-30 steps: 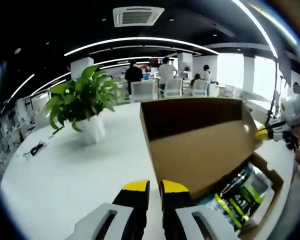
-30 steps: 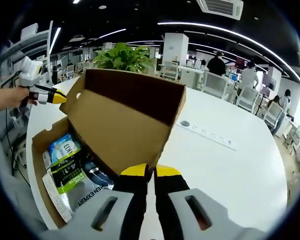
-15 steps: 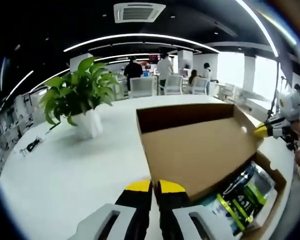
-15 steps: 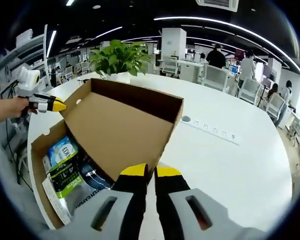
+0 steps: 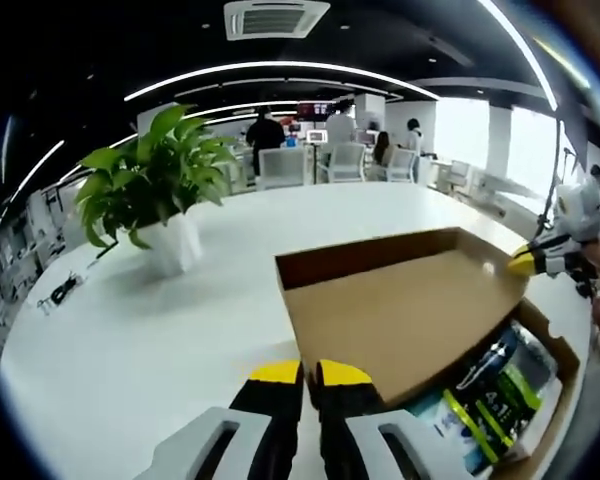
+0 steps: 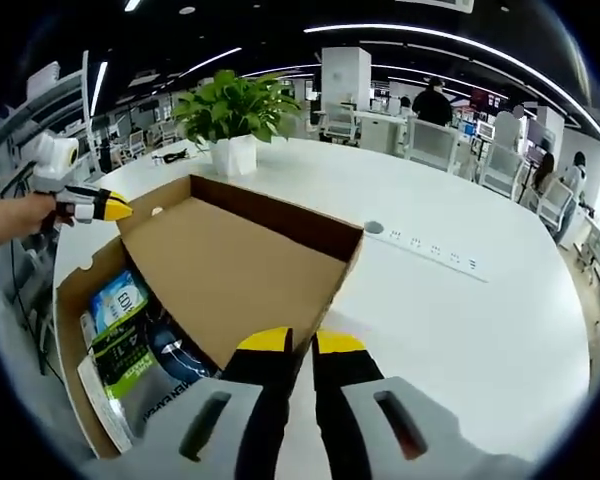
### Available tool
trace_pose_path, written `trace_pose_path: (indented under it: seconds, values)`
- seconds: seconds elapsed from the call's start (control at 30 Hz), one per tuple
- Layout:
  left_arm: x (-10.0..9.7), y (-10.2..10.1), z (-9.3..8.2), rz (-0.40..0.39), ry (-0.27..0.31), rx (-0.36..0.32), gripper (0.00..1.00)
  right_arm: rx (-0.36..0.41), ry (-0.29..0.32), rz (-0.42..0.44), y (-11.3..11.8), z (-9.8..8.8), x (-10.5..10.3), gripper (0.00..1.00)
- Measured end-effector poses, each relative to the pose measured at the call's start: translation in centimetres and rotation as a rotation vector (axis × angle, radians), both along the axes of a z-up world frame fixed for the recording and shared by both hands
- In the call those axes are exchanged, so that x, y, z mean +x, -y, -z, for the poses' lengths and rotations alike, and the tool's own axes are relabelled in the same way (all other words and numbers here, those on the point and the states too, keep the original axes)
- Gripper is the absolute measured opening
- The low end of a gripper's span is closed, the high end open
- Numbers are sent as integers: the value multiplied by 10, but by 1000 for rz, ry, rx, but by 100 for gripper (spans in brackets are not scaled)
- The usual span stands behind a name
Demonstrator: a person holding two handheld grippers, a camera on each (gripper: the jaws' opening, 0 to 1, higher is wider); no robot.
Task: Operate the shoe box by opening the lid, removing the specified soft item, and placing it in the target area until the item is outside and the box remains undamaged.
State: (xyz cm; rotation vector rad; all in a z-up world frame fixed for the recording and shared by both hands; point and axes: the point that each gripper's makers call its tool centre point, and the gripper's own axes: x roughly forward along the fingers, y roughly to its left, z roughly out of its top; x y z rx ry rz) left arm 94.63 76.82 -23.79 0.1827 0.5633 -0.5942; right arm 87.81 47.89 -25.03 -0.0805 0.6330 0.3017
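The shoe box (image 6: 75, 300) sits on the white table (image 6: 460, 330), and this is the lid-opening step, well along. Far left of the right gripper view, the left hand-held gripper (image 6: 115, 210) has its yellow tips at the lid's (image 6: 230, 275) far corner. Just right of it the packaged soft item (image 6: 130, 345) lies inside the box, glossy bags showing under the raised flap. At centre, the right hand-held gripper (image 6: 300, 342) has its jaws pressed together at the lid's near edge; I can't tell whether card sits between them. Next call: lay the lid fully back without creasing the hinge, then free one gripper for the bags.
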Motion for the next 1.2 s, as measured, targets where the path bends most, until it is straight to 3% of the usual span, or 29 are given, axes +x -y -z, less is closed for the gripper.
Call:
trace_pose_path:
  seconds: [1.2]
  values:
    - [9,4,18,-18,-66,49,5,56,-82,71,2,15,4,5]
